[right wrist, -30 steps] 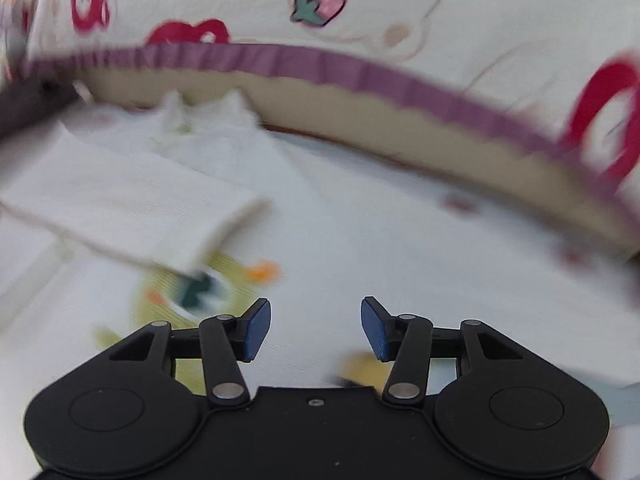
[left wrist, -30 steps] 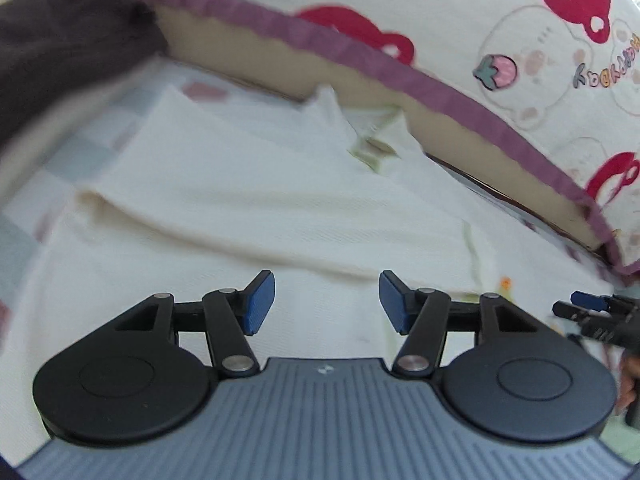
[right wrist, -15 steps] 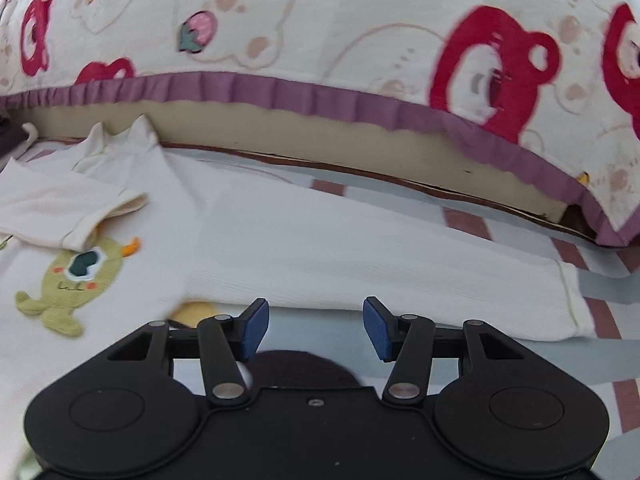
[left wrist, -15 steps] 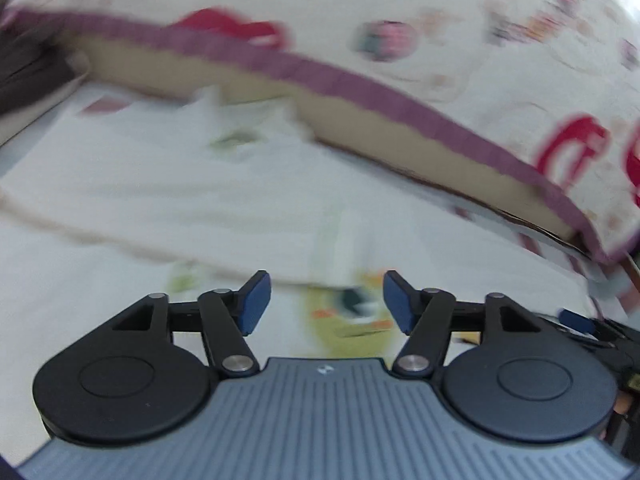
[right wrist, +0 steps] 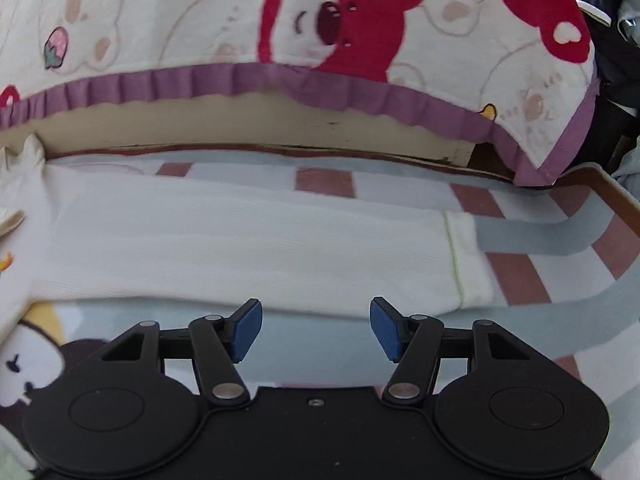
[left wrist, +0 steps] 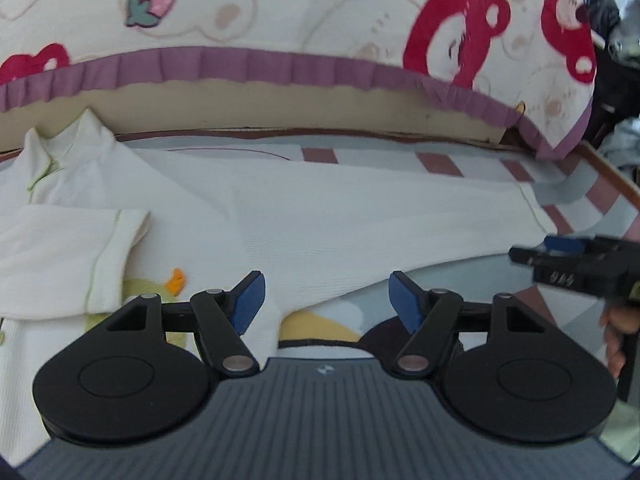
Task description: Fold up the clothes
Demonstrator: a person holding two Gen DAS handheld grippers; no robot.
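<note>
A cream long-sleeved shirt (left wrist: 304, 216) is spread flat on a checked sheet (right wrist: 520, 264) with cartoon prints, right up against a bear-print quilt (right wrist: 304, 20) edged with a purple frill (left wrist: 248, 68). One sleeve (left wrist: 72, 252) is seen folded across the chest, partly covering a green monster patch (left wrist: 136, 288); the other sleeve (right wrist: 248, 248) is stretched straight out, its cuff (right wrist: 464, 256) lying flat. The left gripper (left wrist: 326, 304) is held wide apart, nothing between its blue pads (left wrist: 250, 296), just over the shirt's side edge. The right gripper (right wrist: 316, 328) is spread wide too, empty, near the outstretched sleeve's lower edge, and is also visible at the right of the left view (left wrist: 576, 264), gripped by a hand (left wrist: 618, 328).
</note>
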